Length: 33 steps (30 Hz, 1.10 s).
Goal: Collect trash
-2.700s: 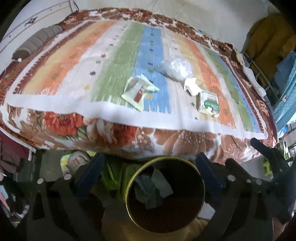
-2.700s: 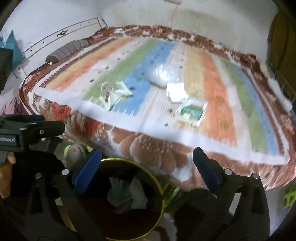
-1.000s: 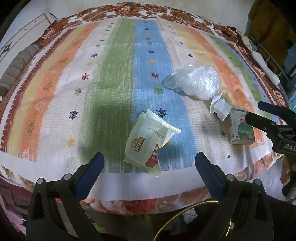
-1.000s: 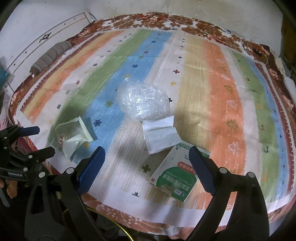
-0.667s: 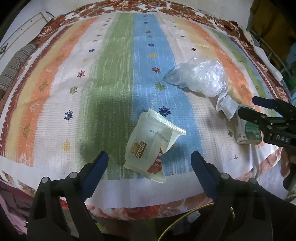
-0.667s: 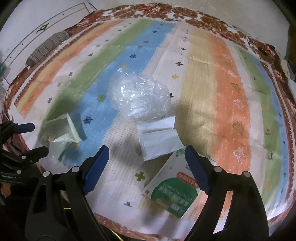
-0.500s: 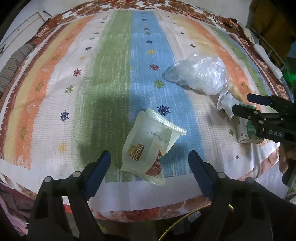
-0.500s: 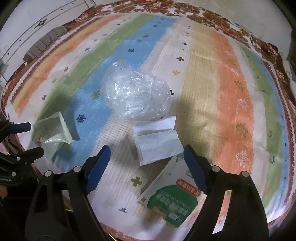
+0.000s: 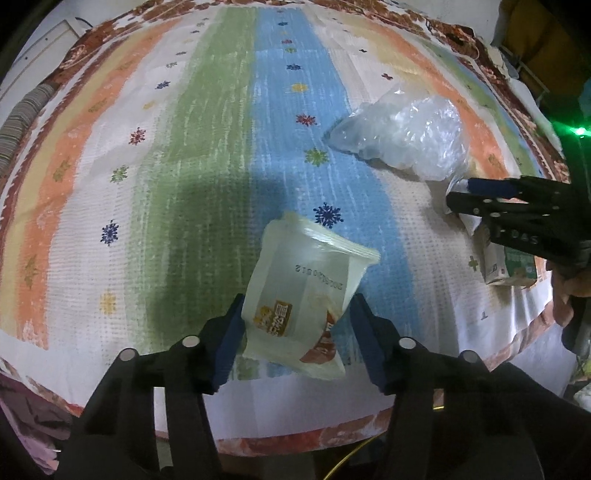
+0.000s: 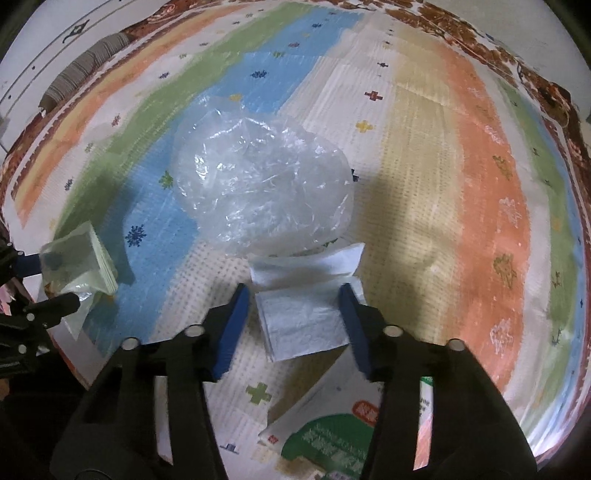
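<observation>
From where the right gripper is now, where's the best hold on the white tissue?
Grip the tissue across its folded lower half, coming straight down from above. It lies flat on the mat, and the right gripper already straddles its two side edges, jaws closing with the tissue between them. Its top edge tucks under the clear bag, so stay on the near half.

A home bedroom. Below both grippers spreads a bed covered by a striped woven mat (image 9: pixel 221 155) over a brown floral blanket (image 9: pixel 461 33). Beyond its far edge are a white wall (image 10: pixel 33 40) and a grey ribbed bolster (image 10: pixel 85 70) at far left.
</observation>
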Each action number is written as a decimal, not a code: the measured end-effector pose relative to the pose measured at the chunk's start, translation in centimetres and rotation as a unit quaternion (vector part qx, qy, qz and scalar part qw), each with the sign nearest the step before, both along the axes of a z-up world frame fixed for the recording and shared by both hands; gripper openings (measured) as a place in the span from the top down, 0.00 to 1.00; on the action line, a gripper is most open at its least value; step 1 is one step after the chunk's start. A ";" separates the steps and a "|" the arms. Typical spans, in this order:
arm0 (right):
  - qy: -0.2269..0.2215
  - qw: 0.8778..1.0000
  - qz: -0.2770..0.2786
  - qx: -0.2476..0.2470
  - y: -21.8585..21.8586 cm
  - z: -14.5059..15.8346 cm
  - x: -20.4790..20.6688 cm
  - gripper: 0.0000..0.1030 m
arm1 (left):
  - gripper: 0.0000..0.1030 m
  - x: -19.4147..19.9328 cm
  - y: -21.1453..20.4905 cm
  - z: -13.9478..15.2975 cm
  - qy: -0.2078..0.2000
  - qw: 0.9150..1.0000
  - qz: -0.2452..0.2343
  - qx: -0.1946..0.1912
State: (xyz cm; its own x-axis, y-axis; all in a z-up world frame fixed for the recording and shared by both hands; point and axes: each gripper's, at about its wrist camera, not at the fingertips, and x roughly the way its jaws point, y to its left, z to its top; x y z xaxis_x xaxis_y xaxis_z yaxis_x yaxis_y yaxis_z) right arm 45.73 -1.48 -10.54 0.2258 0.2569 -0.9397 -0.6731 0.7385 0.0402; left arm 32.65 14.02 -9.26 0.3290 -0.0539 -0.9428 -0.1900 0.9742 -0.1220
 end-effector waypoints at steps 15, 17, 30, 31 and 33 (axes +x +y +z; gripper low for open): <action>-0.015 1.000 0.015 0.005 0.7 1.3 -1.6 0.94 | 0.76 0.2 0.5 1.0 -0.017 1.000 0.010 0.007; -0.014 1.000 0.014 0.012 0.4 2.1 -2.1 0.94 | 0.76 0.1 0.6 1.5 -0.023 1.000 0.014 0.001; -0.012 0.998 0.009 0.066 -0.7 6.3 -5.4 0.95 | 0.76 -1.0 -0.3 4.1 -0.039 0.999 0.022 -0.014; -0.011 0.997 0.009 0.070 -0.7 6.6 -5.6 0.95 | 0.76 -1.2 -0.6 4.3 -0.041 0.999 0.020 -0.015; -0.013 0.997 0.009 0.077 -0.8 7.3 -6.1 0.95 | 0.76 -1.5 -0.9 4.8 -0.046 0.999 0.017 -0.017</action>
State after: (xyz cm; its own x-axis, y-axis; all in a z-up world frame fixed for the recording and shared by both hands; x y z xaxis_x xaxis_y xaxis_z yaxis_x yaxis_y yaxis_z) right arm 39.60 -2.27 -3.26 0.2438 0.4012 -0.8829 -0.6879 0.7133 0.1342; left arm 31.11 13.08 -4.43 0.4156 -0.0728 -0.9066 -0.2092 0.9624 -0.1732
